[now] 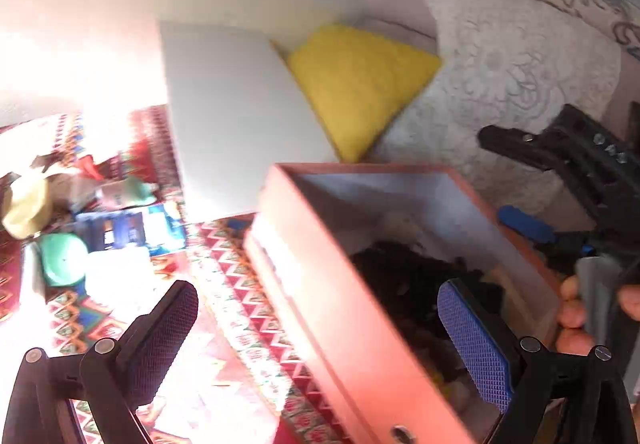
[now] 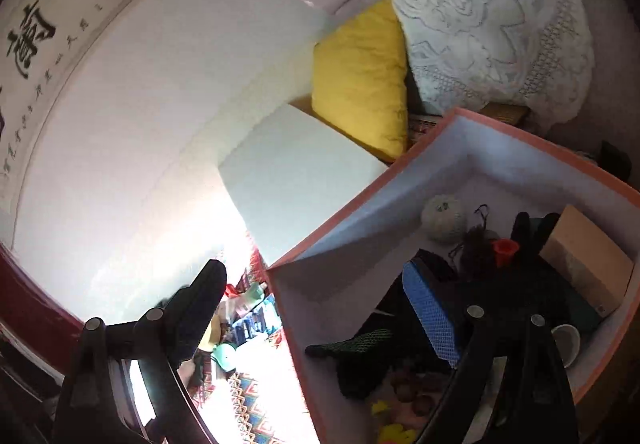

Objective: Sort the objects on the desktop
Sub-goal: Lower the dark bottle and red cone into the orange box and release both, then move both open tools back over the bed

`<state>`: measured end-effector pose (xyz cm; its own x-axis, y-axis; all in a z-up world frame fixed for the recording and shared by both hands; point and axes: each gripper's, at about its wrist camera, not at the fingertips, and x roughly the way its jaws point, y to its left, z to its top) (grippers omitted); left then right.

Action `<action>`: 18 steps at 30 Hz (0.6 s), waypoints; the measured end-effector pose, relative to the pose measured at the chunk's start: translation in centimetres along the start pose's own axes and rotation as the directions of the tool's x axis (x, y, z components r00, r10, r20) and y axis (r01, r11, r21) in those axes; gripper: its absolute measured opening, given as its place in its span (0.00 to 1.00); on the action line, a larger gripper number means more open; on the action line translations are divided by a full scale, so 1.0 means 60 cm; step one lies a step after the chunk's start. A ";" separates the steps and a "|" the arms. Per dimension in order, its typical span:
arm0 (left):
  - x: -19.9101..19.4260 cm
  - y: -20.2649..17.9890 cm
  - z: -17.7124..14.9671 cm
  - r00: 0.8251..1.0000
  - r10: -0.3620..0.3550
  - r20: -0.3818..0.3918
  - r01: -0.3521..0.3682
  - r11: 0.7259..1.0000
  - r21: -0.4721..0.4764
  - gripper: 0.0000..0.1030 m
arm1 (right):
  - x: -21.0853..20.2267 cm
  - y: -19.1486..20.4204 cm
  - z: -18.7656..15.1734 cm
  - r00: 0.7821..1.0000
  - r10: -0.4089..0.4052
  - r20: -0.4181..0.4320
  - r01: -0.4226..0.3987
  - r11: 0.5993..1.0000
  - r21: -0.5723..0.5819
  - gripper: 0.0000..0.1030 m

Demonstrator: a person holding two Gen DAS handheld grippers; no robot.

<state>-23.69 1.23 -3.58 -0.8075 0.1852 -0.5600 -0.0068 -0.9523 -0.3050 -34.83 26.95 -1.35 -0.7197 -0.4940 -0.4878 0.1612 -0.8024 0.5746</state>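
A pink-rimmed box [image 1: 304,244] with pale inner walls stands on the patterned tablecloth [image 1: 240,284]. My left gripper [image 1: 320,340] is open, one finger outside the box's near wall and the blue-padded one inside. In the right wrist view the box [image 2: 420,147] holds a white ball [image 2: 444,217], a red cap [image 2: 505,250], a wooden block [image 2: 588,264], a white cup [image 2: 566,340] and dark mesh items [image 2: 360,340]. My right gripper [image 2: 316,312] is open and straddles the box's left wall. It also shows at the box's far side as the right gripper [image 1: 496,173].
Loose objects lie on the cloth at left: a green lid [image 1: 64,258], a blue carton [image 1: 128,228] and a pale yellow item [image 1: 28,207]. Behind the box are a white block [image 1: 236,115], a yellow cushion [image 1: 360,83] and a lace-covered sofa [image 1: 512,75]. A hand [image 1: 576,308] holds the right gripper.
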 end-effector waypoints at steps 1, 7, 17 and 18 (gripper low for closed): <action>-0.002 0.029 -0.006 0.999 0.040 -0.001 -0.040 0.999 -0.017 0.97 | 0.009 0.028 -0.011 1.000 0.005 -0.008 -0.006 0.999 -0.046 0.91; 0.002 0.195 -0.056 0.974 0.217 -0.063 -0.222 0.970 -0.099 0.97 | 0.118 0.196 -0.129 0.975 0.044 -0.216 -0.114 0.939 -0.325 0.98; 0.080 0.360 -0.062 0.936 0.318 -0.154 -0.339 0.930 -0.140 0.97 | 0.401 0.260 -0.281 0.849 -0.287 -0.444 0.020 0.856 -0.516 0.98; 0.090 0.371 -0.059 0.934 0.320 -0.161 -0.342 0.929 -0.143 0.97 | 0.422 0.261 -0.286 0.838 -0.301 -0.456 0.026 0.856 -0.517 0.98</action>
<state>-26.12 -18.10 -16.12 -0.6613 -0.0923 -0.7444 0.3547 -0.9129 -0.2019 -38.92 -3.86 -16.00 -0.3433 -0.3250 -0.8812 0.4684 -0.8725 0.1393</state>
